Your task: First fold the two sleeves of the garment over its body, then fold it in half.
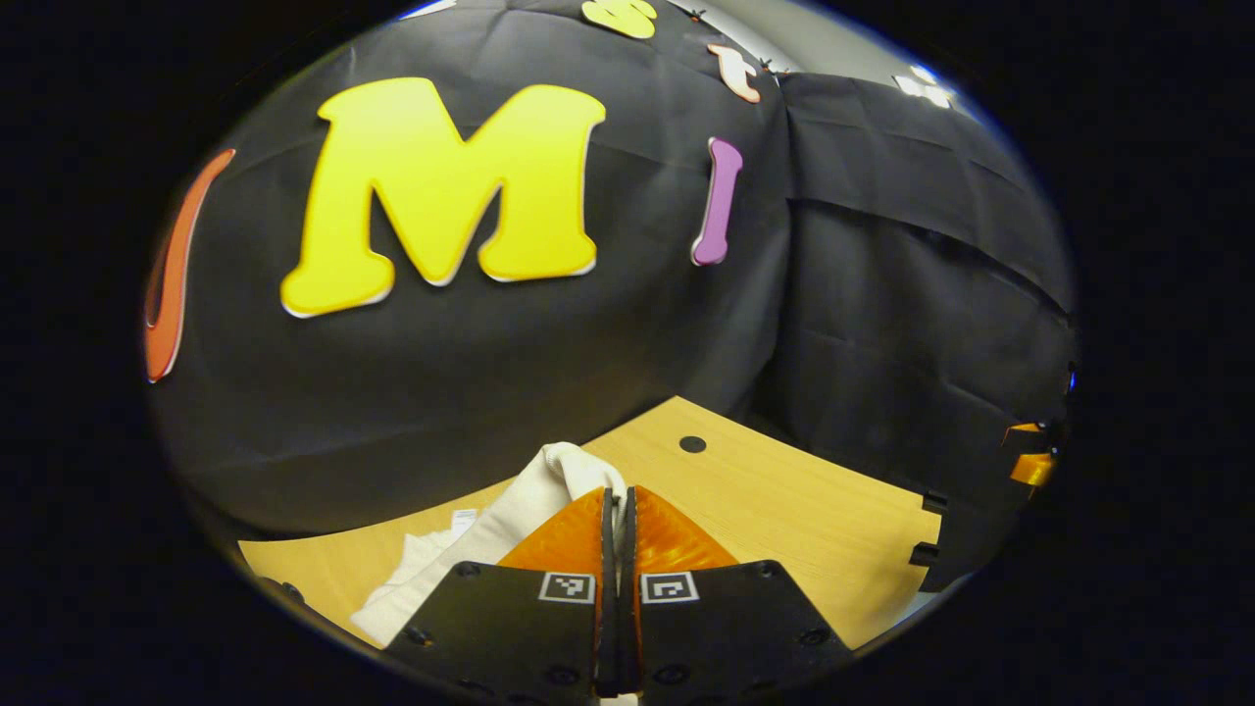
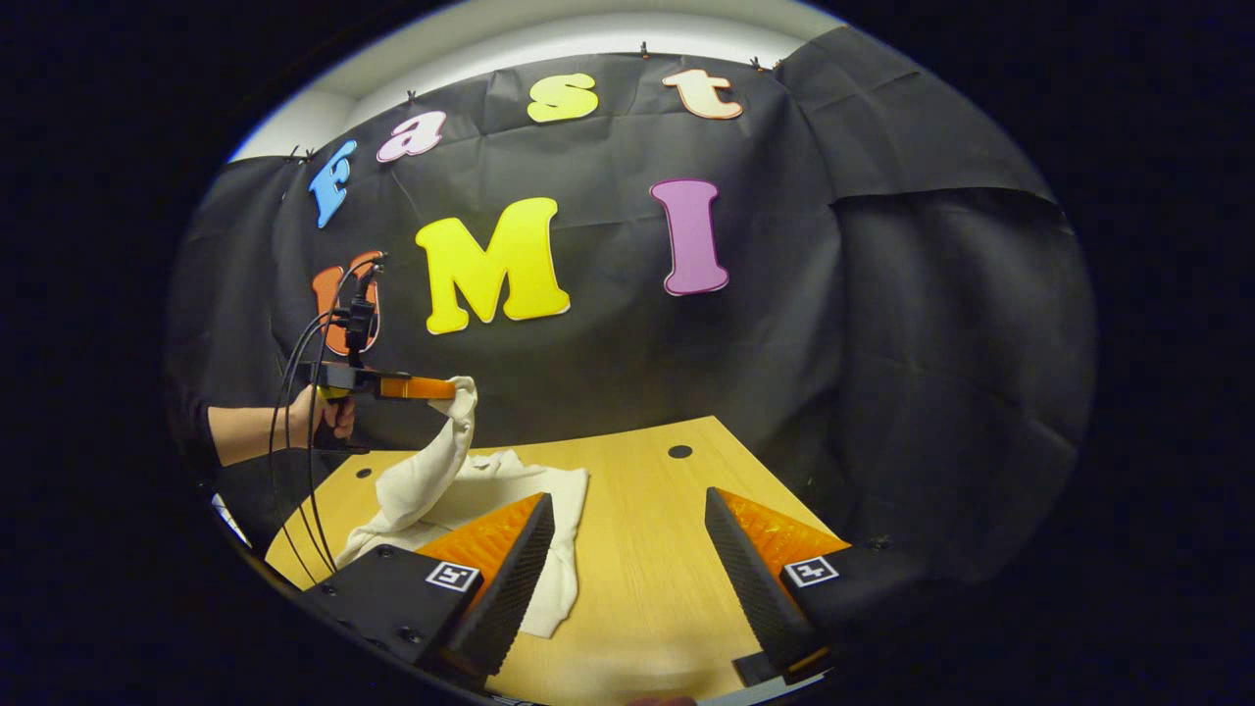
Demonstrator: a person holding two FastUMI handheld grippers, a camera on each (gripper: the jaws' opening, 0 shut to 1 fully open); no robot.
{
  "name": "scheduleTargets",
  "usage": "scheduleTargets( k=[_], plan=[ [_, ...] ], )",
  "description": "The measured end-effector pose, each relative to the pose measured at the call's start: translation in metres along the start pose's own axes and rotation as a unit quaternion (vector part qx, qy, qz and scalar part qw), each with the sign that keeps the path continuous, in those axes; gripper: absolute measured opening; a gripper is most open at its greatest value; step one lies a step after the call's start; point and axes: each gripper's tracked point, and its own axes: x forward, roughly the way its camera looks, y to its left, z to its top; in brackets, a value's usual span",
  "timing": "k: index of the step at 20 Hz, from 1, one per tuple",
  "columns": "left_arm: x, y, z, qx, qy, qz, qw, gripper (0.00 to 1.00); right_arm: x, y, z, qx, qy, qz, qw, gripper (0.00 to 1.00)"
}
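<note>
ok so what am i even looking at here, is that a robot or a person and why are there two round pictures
It is a person, not a robot. Each hand holds a pair of tongs with a small wide-angle camera riding on it, hence two round pictures.

The left gripper view looks along the left tongs, which are pinched shut on a fold of a cream garment lifted off the wooden table.

The right gripper view looks along the right tongs, which are open, holding nothing, above the same table. Farther off it shows the person's hand with the left tongs, raising one end of the garment while the rest lies crumpled on the table.

The job is folding that garment.
</note>
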Motion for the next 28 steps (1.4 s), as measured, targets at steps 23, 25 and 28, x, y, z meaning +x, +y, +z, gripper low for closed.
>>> scheduleTargets(
  k=[23,25,28],
  plan=[
    [0.018,0.022,-0.069,-0.077,0.014,0.142,0.987,0.97,0.019,0.024,-0.008,-0.029,0.03,0.012,0.999,0.96],
    [-0.023,0.029,-0.059,-0.081,-0.011,0.183,0.98,0.97,0.027,0.042,-0.006,-0.037,0.027,0.031,0.998,0.96],
    [-0.088,0.027,-0.041,-0.074,-0.033,0.261,0.962,0.97,0.037,0.068,-0.002,-0.044,0.023,0.059,0.997,0.96]
  ],
)
